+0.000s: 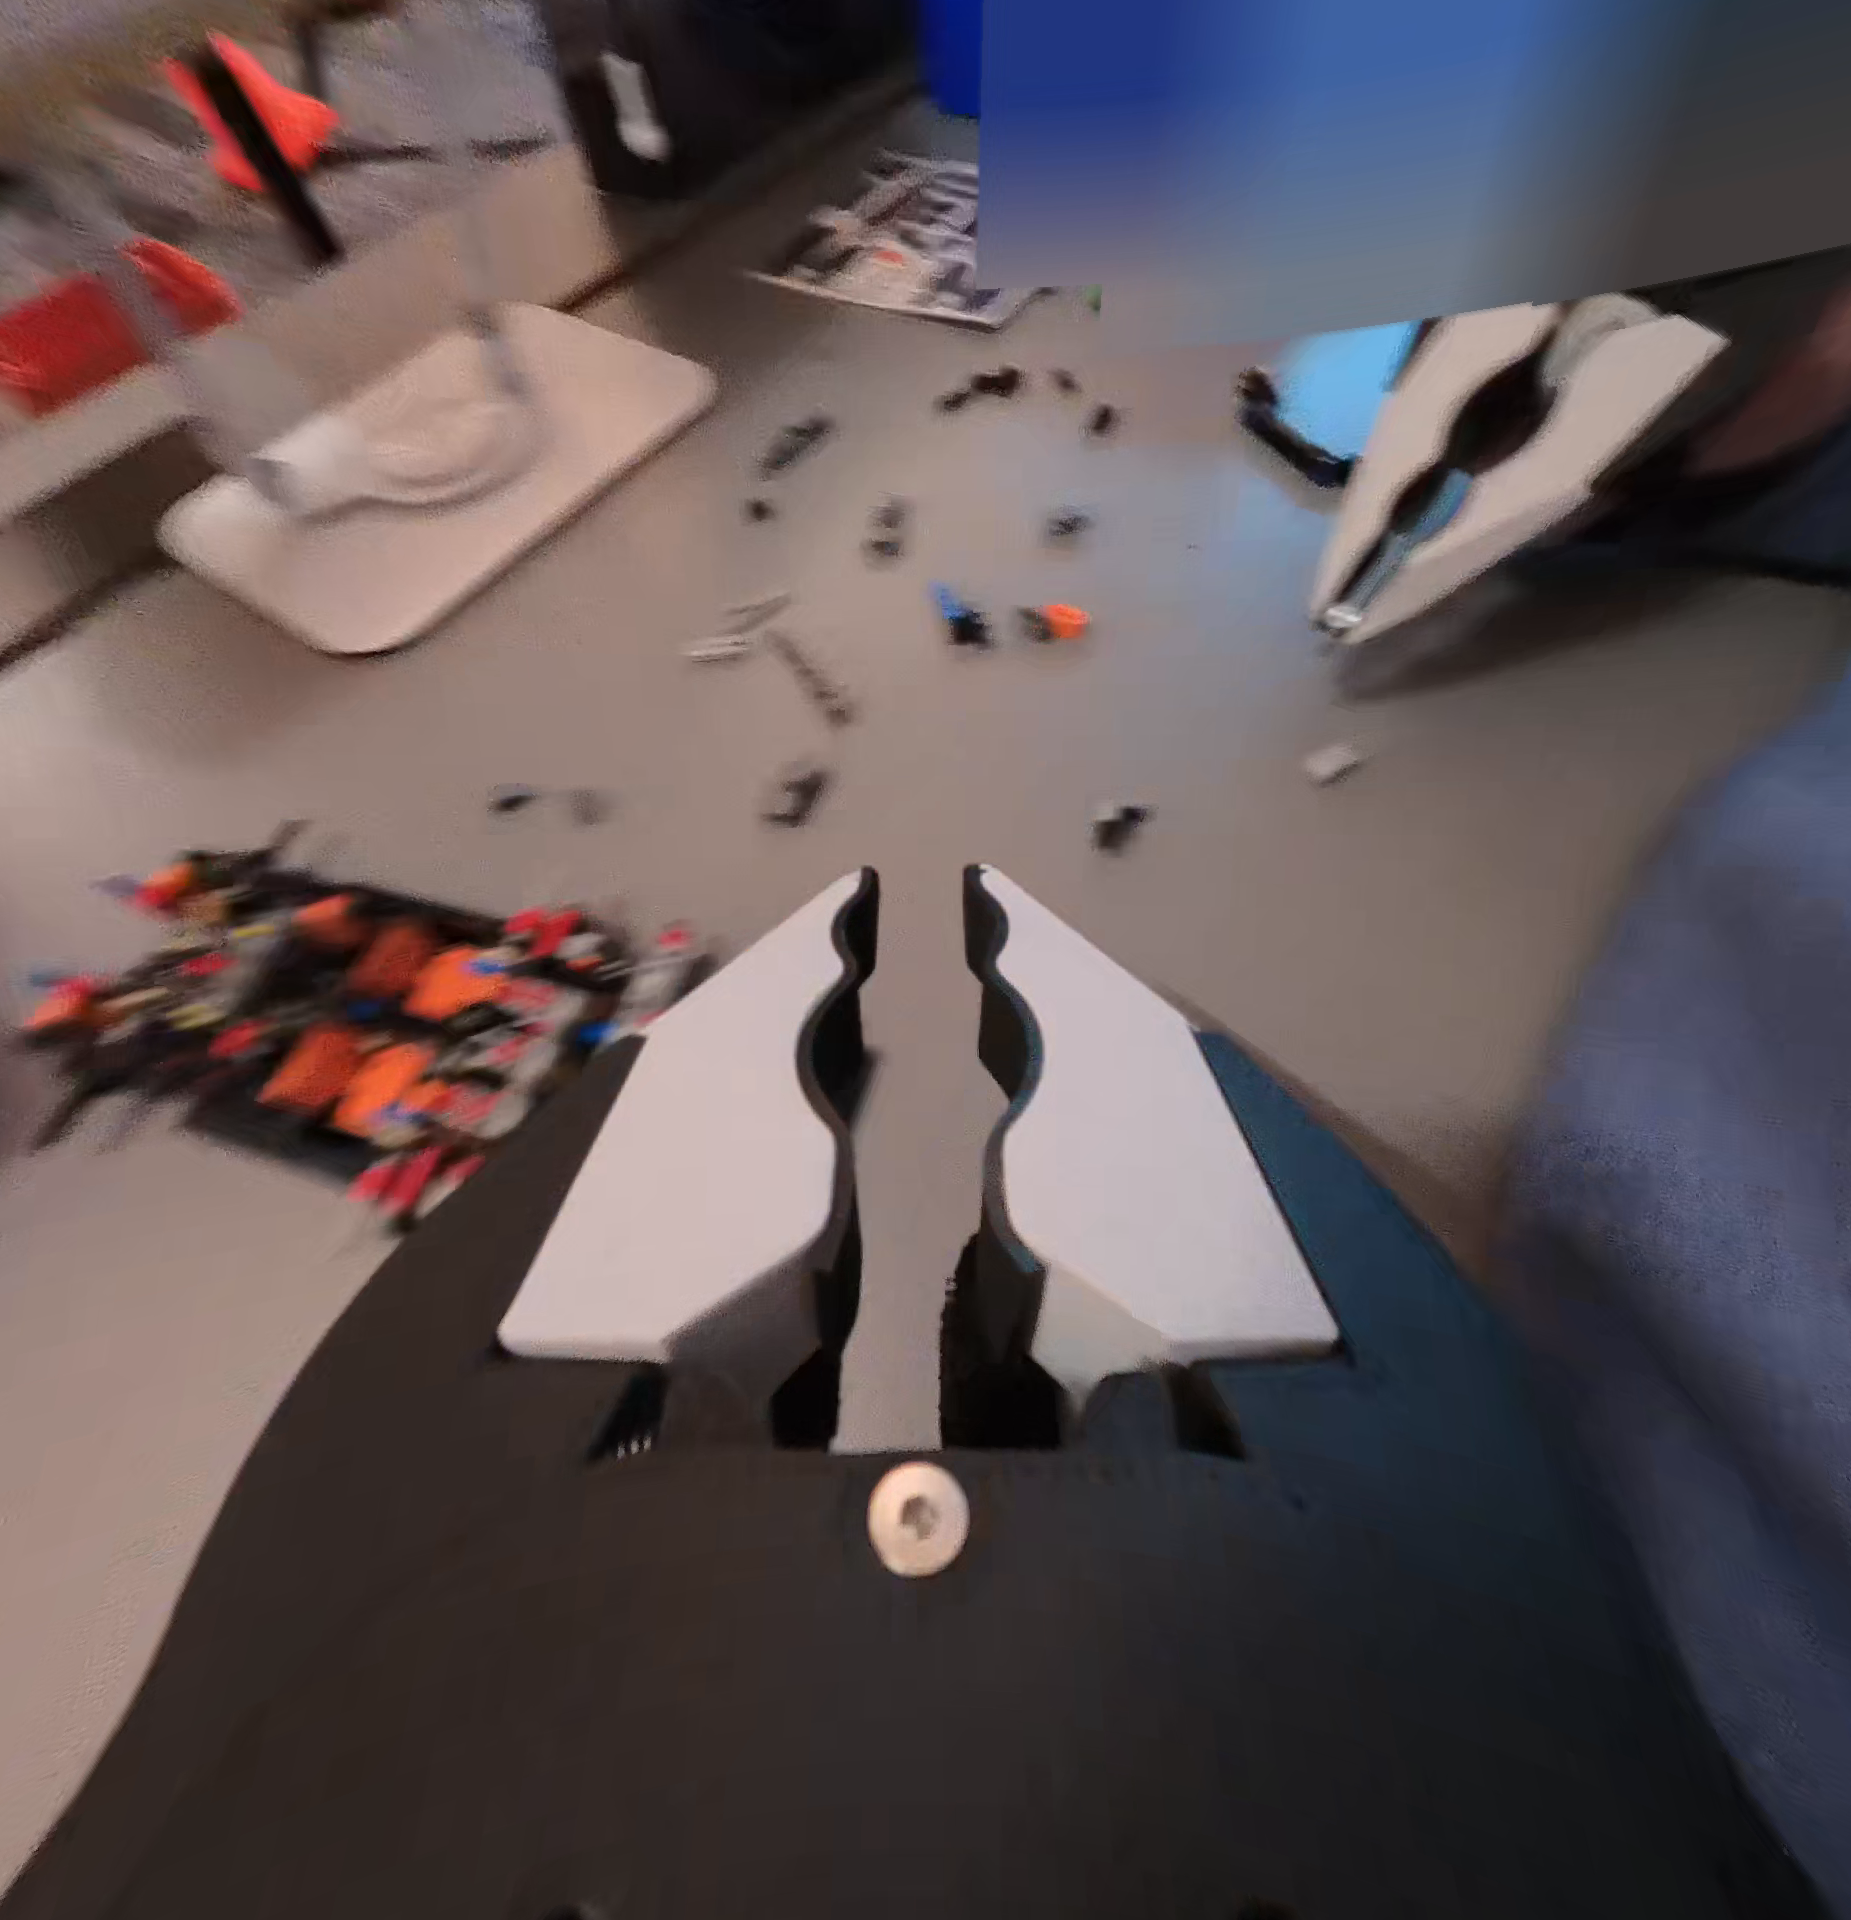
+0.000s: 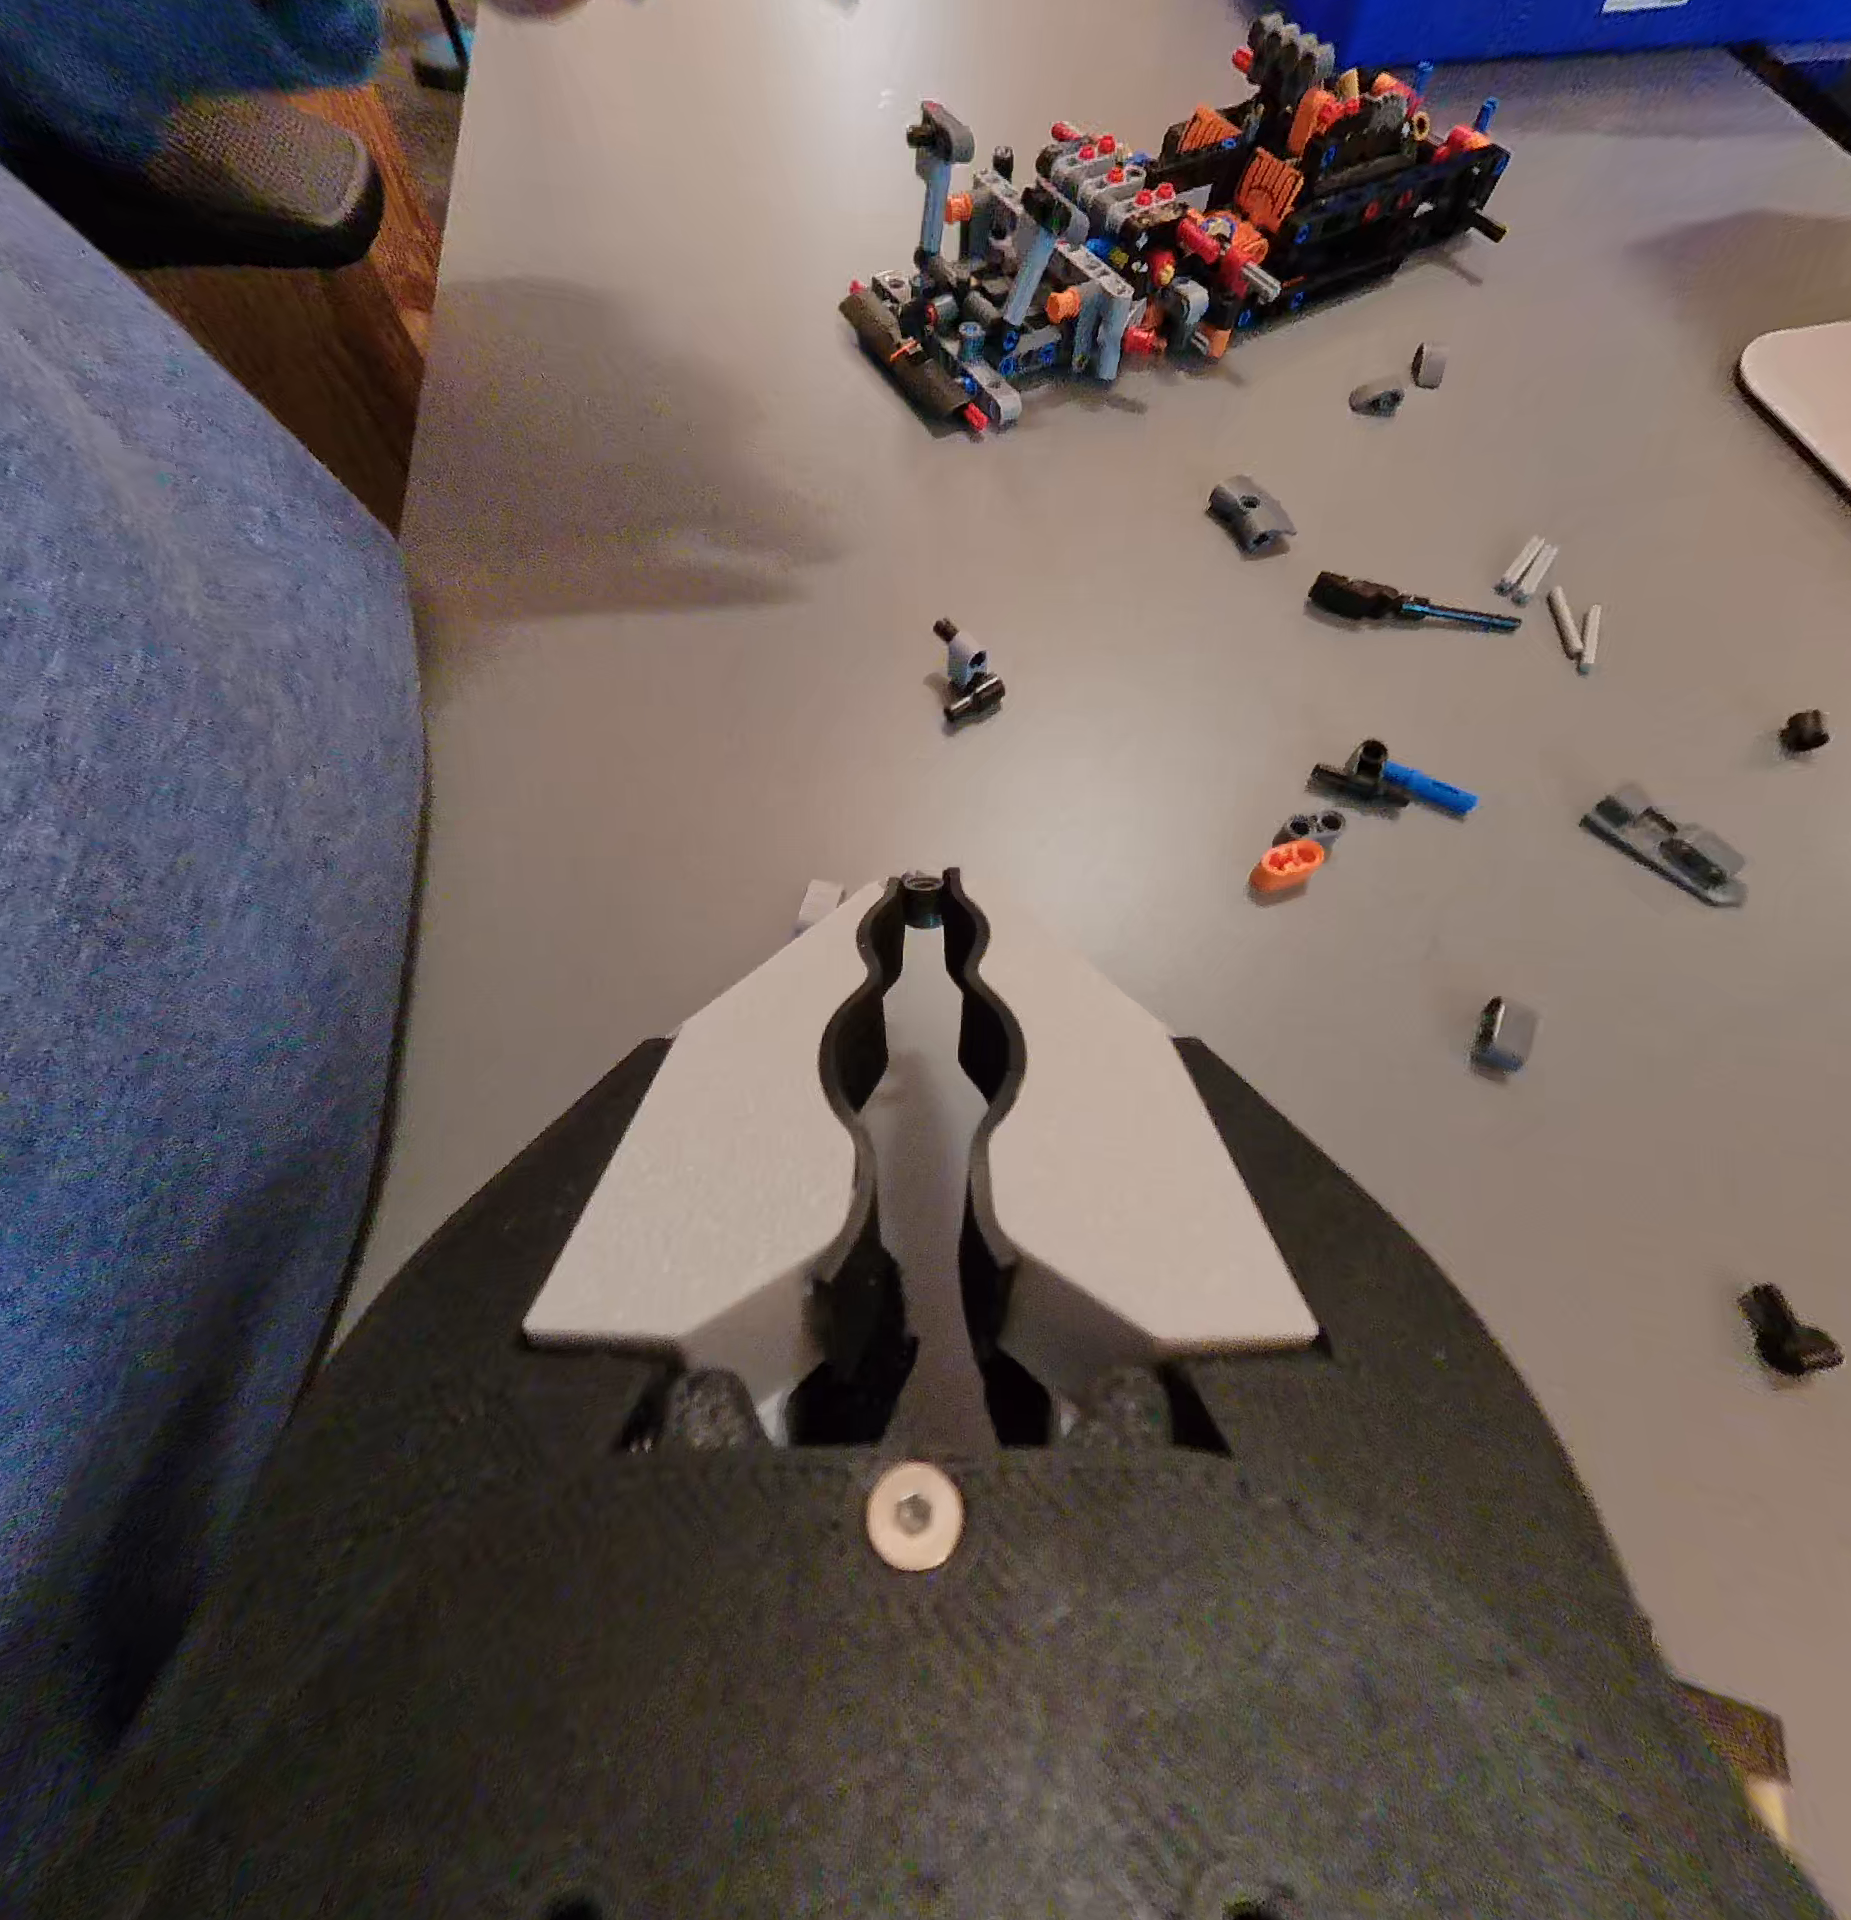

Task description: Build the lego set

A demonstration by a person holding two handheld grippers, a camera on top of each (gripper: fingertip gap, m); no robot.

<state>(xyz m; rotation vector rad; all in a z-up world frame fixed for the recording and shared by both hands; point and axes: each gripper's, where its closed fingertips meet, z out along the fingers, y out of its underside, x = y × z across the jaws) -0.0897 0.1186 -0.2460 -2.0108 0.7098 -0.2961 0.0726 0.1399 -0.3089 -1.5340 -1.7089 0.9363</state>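
Left claw (image 1: pixel 921 883) level, parted, empty, right claw (image 2: pixel 923 896) pinching small dark piece (image 2: pixel 922 894)

A grey table (image 2: pixel 640 727) carried the half-built lego model (image 2: pixel 1170 239) at upper centre, an orange piece (image 2: pixel 1287 865) at right among scattered small parts, and a white tray (image 2: pixel 1825 416) at the right edge.
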